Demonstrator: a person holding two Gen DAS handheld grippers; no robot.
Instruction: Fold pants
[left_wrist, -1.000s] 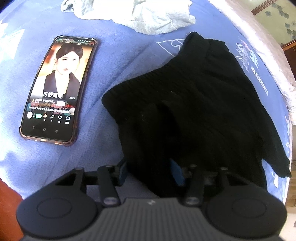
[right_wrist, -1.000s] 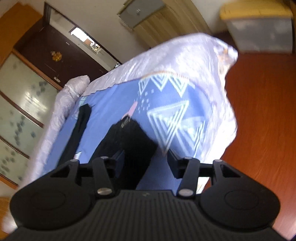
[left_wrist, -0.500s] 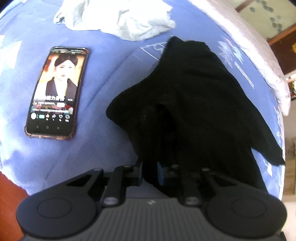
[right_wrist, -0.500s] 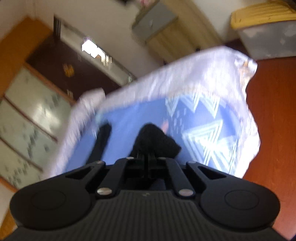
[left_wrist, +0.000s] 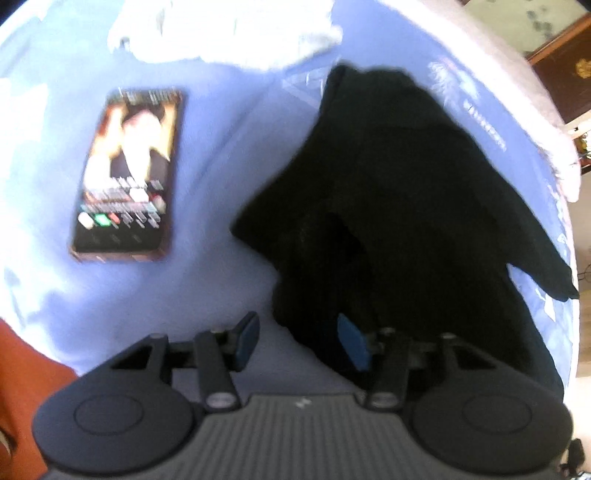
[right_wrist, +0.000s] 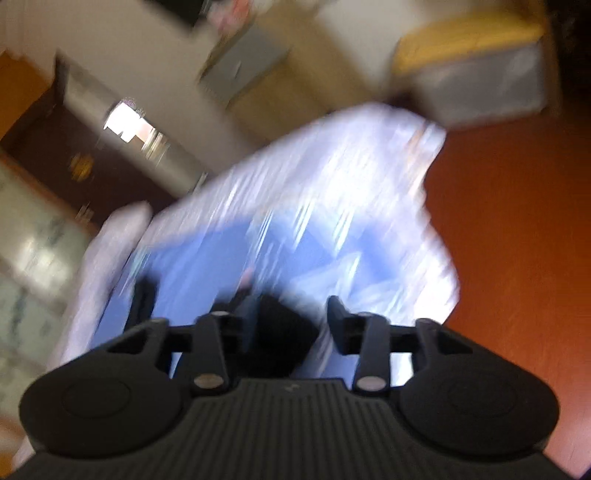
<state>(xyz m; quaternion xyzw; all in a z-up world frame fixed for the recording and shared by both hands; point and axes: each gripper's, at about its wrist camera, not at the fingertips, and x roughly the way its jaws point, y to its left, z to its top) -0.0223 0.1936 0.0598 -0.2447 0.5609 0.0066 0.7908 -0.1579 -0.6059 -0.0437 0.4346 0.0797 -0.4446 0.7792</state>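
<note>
Blue pads face each other across a wide gap on my left gripper (left_wrist: 299, 341): its jaws are spread and grasp nothing. The near edge of the black pants (left_wrist: 406, 206) lies between them, closer to the right-hand pad, which shows against the dark cloth, while the other pad sits over bare sheet. I have this gripper low over the near side of the bed, looking along the cover toward its far edge.

On my right gripper (right_wrist: 286, 323) the jaws are likewise released, fingers well apart, with a dark fold of the pants (right_wrist: 280, 332) in the gap between them; the picture is too smeared for me to tell whether either finger touches the cloth. This gripper is tilted, aimed across a corner of the bed toward the room beyond.

The pants lie in a rumpled heap on the blue bedsheet (left_wrist: 221, 147), one narrow end trailing toward the right edge of the bed. A smartphone (left_wrist: 129, 177) with its screen lit lies flat on the sheet left of the pants, well apart from them. A crumpled pale cloth (left_wrist: 229, 33) sits at the far side. In the right wrist view, a yellow-lidded storage bin (right_wrist: 476, 70) stands on the red-brown floor (right_wrist: 517, 221) past the bed corner, its contents not discernible.
</note>
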